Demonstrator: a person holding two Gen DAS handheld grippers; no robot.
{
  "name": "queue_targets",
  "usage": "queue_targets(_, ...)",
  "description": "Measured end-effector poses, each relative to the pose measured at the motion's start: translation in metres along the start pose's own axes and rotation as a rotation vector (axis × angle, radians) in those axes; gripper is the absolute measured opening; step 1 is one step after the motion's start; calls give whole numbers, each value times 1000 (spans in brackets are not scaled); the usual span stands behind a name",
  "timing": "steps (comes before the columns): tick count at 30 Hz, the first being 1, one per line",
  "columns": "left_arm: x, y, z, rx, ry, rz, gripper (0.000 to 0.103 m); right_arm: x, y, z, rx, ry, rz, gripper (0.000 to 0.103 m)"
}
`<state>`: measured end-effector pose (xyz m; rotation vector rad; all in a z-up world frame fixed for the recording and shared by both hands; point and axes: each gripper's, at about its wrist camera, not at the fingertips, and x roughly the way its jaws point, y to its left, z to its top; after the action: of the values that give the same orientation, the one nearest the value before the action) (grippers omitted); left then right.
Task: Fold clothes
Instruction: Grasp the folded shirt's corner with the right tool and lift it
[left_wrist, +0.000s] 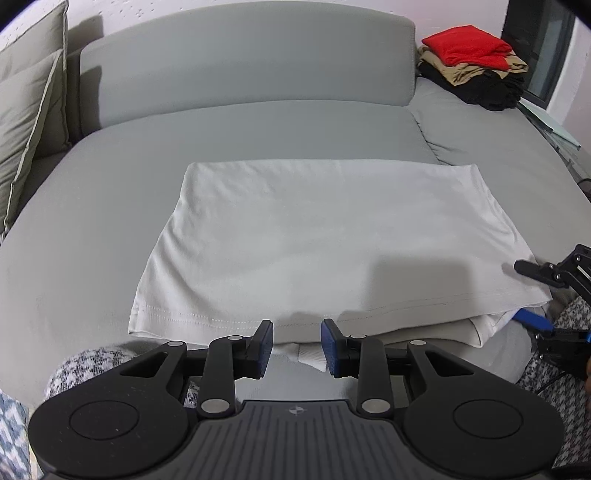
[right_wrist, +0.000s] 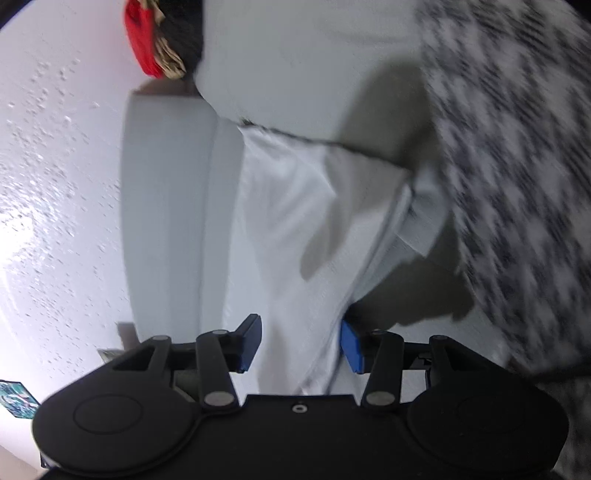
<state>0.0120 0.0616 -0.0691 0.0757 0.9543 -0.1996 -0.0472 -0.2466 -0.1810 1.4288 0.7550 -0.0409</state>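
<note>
Sofa cushions (left_wrist: 229, 133) in pale grey carry a white T-shirt (left_wrist: 314, 236), folded into a wide rectangle and lying flat across the seat, its stitched hem toward the near edge. A second layer of the same cloth shows under that hem at the near right corner.

The left tool (left_wrist: 297, 341) hangs just above the near hem with its blue pads a narrow gap apart; nothing is pinched between them, though a bit of white ribbed cloth shows below the gap. The right tool (right_wrist: 301, 341) is rolled onto its side at the shirt's right corner. Its jaws stand moderately open with the white edge running between them, and the blur keeps me from telling whether the pads press on the cloth.

At the sofa's far right sits a stack of folded clothes (left_wrist: 472, 70), red on top, tan and black beneath. Grey-green pillows (left_wrist: 26, 122) lean at the left end. A textured white wall (right_wrist: 55, 166) rises behind. Black-and-white houndstooth fabric (right_wrist: 517, 166) fills the near side.
</note>
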Motion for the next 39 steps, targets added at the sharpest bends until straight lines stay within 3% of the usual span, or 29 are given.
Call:
queue_targets(7,-1,11,2,-38,-15,26,31,2,0,27,-62,-101,23,44)
queue_targets(13,13,35,13,-98,-21,81,30,1,4,41,-80,-194,-12,43)
queue_targets(17,32,45,21,-87,-5,142,17,4,5,44,-88,-209,-52,34)
queue_targets(19,41,50,22,-76,2,171,10,4,5,45,-87,-205,-62,23)
queue_targets(21,52,56,19,-61,57,177,5,3,7,45,-111,-192,-80,5)
queue_targets(27,55,52,13,52,70,170,5,8,28,41,-258,-189,-221,3)
queue_targets(30,44,59,10,27,26,150,11,11,43,38,-315,-196,-282,3)
queue_targets(31,37,63,8,3,0,145,25,10,52,35,-360,-204,-297,3)
queue_targets(32,28,67,6,-25,-30,136,32,9,61,31,-405,-212,-311,3)
queue_targets(35,7,84,-3,-103,-140,158,34,10,101,15,-601,-239,-334,3)
queue_targets(39,-4,114,-13,-228,-214,228,34,24,159,-19,-851,-261,-356,3)
